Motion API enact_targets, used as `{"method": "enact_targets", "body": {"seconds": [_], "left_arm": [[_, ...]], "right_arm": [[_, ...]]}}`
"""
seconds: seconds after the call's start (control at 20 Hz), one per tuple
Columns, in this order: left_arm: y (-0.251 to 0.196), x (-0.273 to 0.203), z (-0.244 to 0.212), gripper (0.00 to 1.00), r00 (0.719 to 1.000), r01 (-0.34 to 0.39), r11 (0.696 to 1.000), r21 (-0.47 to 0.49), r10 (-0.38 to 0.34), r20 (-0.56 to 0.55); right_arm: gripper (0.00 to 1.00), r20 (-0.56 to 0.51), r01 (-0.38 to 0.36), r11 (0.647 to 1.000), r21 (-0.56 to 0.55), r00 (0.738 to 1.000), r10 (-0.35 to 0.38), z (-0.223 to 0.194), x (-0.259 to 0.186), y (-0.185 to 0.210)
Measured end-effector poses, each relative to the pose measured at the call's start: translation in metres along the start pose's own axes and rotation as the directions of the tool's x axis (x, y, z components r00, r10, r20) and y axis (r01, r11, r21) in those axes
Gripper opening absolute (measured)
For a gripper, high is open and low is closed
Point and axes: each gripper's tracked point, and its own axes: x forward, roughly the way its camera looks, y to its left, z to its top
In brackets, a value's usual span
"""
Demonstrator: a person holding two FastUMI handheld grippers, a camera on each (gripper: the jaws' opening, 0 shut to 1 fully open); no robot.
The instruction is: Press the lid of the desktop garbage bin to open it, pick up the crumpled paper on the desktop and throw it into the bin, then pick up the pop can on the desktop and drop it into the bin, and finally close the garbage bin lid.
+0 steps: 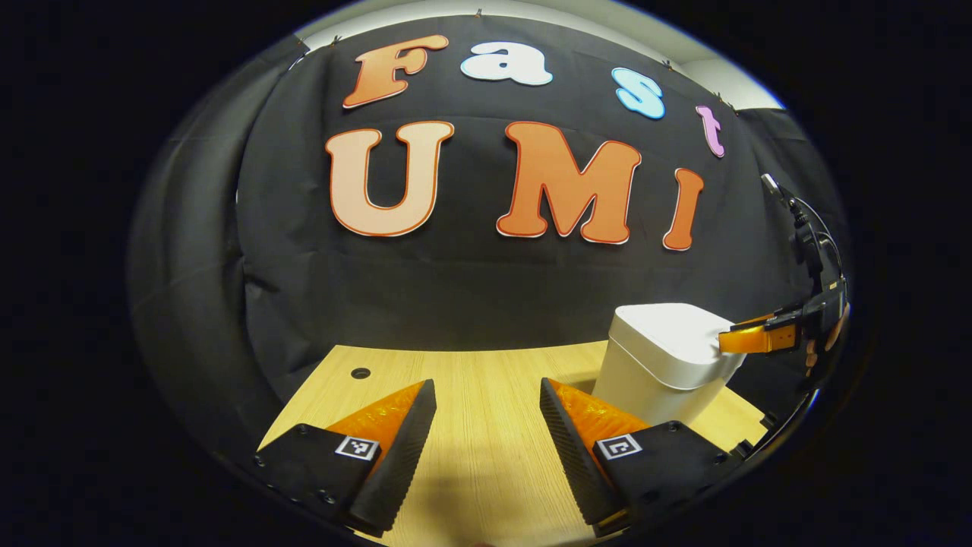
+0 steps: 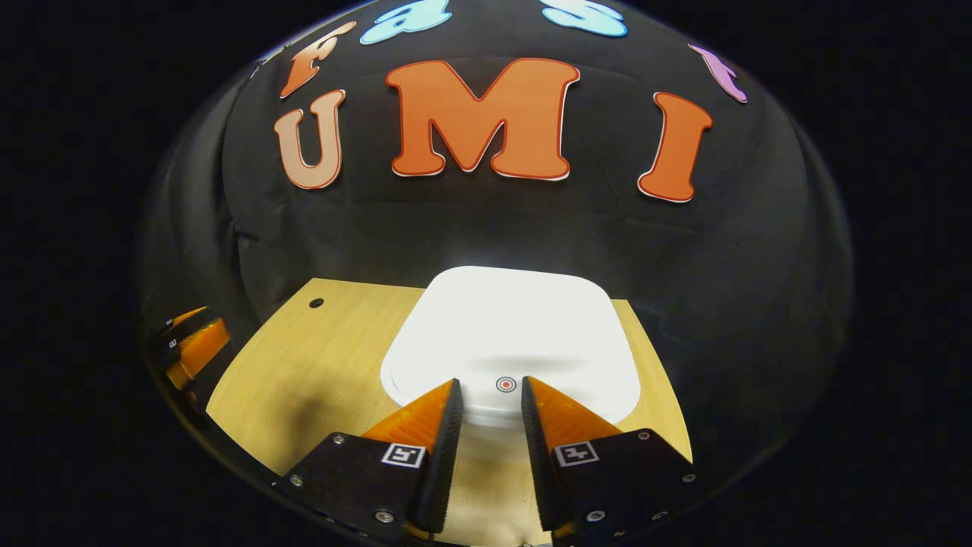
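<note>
The white desktop bin point(image 1: 653, 380) stands on the right of the wooden table point(image 1: 471, 448), its lid point(image 1: 668, 327) down. In the left gripper view my left gripper point(image 1: 487, 384) hovers low over bare wood left of the bin, open and holding nothing. My right gripper point(image 1: 727, 341) reaches in from the right, its tips at the lid's near right edge. In the right gripper view the right gripper point(image 2: 490, 381) sits just above the lid point(image 2: 516, 327), jaws a narrow gap apart, with a small red ring mark point(image 2: 506, 384) between the tips.
A small round hole point(image 1: 361, 373) lies near the table's far left corner. The black cloth wall hangs right behind the table and bin. The left gripper point(image 2: 190, 346) appears at the far left of the right gripper view, beside the table point(image 2: 319, 365).
</note>
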Motion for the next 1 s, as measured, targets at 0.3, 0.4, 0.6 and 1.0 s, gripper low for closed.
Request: {"method": "enact_targets", "body": {"seconds": [0.3, 0.4, 0.6, 1.0], "left_arm": [[-0.002, 0.000, 0.010, 0.89, 0.999, 0.025, 1.000, -0.015, -0.024, 0.023], [-0.001, 0.001, 0.013, 0.89, 0.999, 0.026, 1.000, -0.011, -0.025, 0.032], [0.001, -0.001, 0.028, 0.89, 0.998, 0.023, 1.000, -0.002, -0.022, 0.066], [0.005, 0.000, 0.068, 0.89, 0.990, -0.005, 1.000, 0.000, 0.005, 0.141]], "right_arm": [[0.47, 0.001, 0.032, 0.999, -0.044, 0.999, -0.032, 0.001, -0.002, -0.001], [0.47, 0.025, 0.025, 0.997, -0.074, 0.999, -0.023, 0.004, -0.003, 0.000], [0.48, 0.065, 0.020, 0.997, -0.070, 0.998, -0.016, 0.010, -0.005, 0.001], [0.56, 0.244, 0.004, 0.999, -0.036, 0.970, 0.005, 0.058, -0.015, 0.011]]}}
